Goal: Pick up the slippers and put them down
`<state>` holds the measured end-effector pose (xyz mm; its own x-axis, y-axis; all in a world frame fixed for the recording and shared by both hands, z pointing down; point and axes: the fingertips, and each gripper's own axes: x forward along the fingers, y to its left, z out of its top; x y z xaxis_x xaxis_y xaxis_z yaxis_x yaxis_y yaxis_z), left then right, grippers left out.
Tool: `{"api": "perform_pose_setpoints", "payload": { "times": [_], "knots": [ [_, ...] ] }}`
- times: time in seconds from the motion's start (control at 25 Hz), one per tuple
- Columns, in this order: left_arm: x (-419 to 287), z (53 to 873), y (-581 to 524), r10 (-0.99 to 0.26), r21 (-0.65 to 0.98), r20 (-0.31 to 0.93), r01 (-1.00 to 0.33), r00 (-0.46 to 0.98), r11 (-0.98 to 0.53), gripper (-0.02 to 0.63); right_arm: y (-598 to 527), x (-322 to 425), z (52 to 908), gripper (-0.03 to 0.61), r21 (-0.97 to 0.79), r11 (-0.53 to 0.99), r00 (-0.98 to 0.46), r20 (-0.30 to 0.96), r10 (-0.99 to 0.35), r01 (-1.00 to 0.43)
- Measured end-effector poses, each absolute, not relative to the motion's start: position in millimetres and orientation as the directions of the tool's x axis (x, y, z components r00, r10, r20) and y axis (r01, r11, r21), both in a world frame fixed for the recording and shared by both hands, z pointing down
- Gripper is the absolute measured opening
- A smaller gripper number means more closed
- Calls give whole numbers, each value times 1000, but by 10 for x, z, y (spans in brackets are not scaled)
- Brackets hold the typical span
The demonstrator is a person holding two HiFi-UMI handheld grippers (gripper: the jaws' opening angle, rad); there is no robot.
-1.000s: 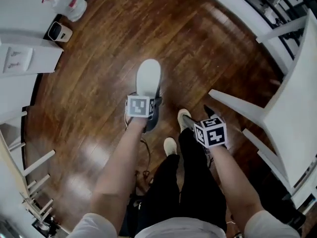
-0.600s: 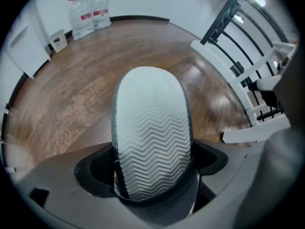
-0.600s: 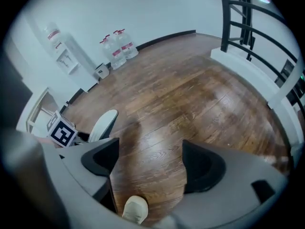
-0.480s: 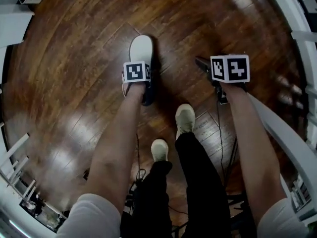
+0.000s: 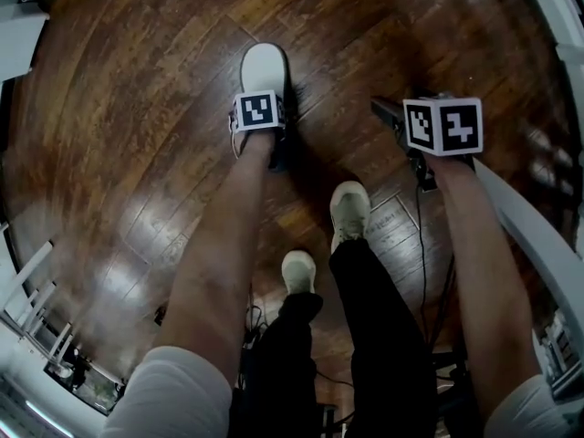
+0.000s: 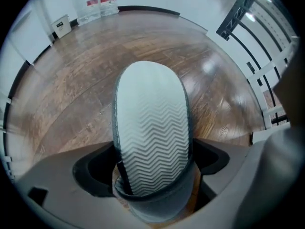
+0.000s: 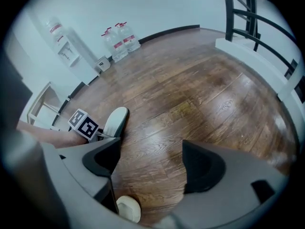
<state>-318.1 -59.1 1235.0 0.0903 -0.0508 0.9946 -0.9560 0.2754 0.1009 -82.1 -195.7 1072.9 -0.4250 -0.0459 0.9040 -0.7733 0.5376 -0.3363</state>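
Observation:
A slipper (image 6: 151, 128) with a white zigzag sole and a dark grey upper fills the left gripper view, sole towards the camera. My left gripper (image 6: 152, 168) is shut on its rear part, one jaw on each side. In the head view the slipper (image 5: 263, 67) sticks out ahead of the left gripper (image 5: 258, 109), above the wooden floor. My right gripper (image 5: 392, 117) hangs to the right of it, apart from it. Its jaws stand open in the right gripper view (image 7: 152, 163), with only floor between them.
The person's two cream shoes (image 5: 350, 210) stand on the dark wooden floor (image 5: 137, 153) behind the grippers. A cable (image 5: 422, 235) trails from the right gripper. Water bottles (image 7: 121, 41) stand by the far white wall. A black railing (image 7: 252, 18) and white frames (image 5: 561, 7) border the right side.
Both grippers have moved forward, away from the legs, the right one out to the right. The head has tilted further down. The left gripper still holds the slipper.

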Motion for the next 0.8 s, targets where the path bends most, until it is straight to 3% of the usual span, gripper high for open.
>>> {"api": "perform_pose_setpoints", "payload": {
  "times": [0.24,0.44,0.68,0.8],
  "knots": [
    [-3272,12115,-542,-24,9,1000,-965,3,264,528,-1882,-841,10614,407,-319,565,-409,912,-35,-761],
    [-3371,11219,-558,-63,-25,997,-982,-37,186,525,-1782,-911,9877,407,-307,560,-407,912,-59,-770],
    [-3276,8505,-149,-84,-25,996,-995,-34,99,518,-1003,-790,7688,408,-311,576,-411,911,-47,-756],
    [-3148,6884,420,-99,-10,995,-1000,-10,3,518,-333,-357,6257,408,-282,547,-407,906,-120,-789]
  ]
}}
